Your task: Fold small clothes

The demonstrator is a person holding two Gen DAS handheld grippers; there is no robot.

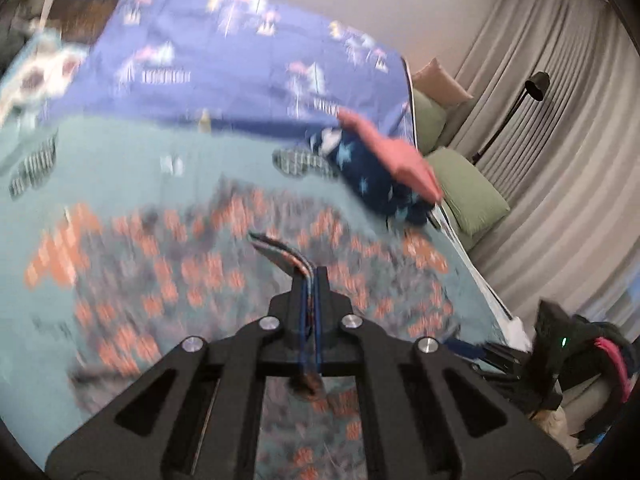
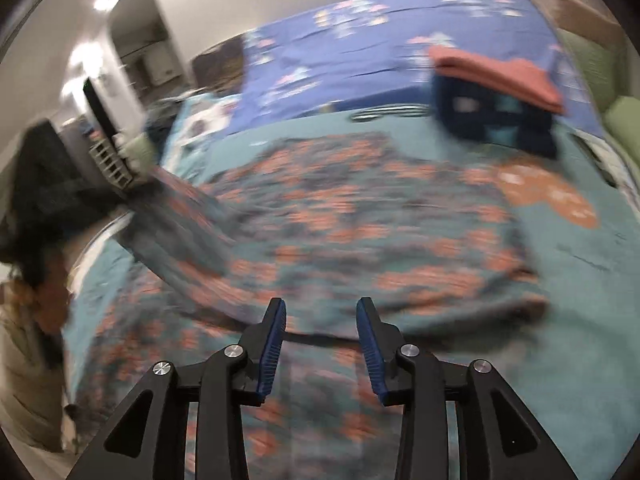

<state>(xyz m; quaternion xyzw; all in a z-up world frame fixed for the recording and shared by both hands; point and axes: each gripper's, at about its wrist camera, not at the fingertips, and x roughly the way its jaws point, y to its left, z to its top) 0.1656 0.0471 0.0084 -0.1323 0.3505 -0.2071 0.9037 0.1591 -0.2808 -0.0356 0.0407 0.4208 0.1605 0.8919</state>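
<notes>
A grey garment with orange prints [image 1: 224,264] lies spread on the teal bed cover [image 1: 120,168]. My left gripper [image 1: 311,276] is shut on a fold of this garment and holds its edge up. In the right wrist view the same garment [image 2: 360,216] lies partly folded, one flap lifted at the left. My right gripper [image 2: 322,312] is open and empty just above its near edge. A stack of folded clothes, pink on navy with stars [image 1: 376,168], sits at the far right; it also shows in the right wrist view [image 2: 496,96]. Both views are motion blurred.
A blue patterned sheet [image 1: 248,52] covers the far half of the bed. Green cushions [image 1: 468,192], a black floor lamp [image 1: 516,112] and grey curtains stand to the right. A dark pile of clothes [image 1: 580,364] lies at the right bed corner.
</notes>
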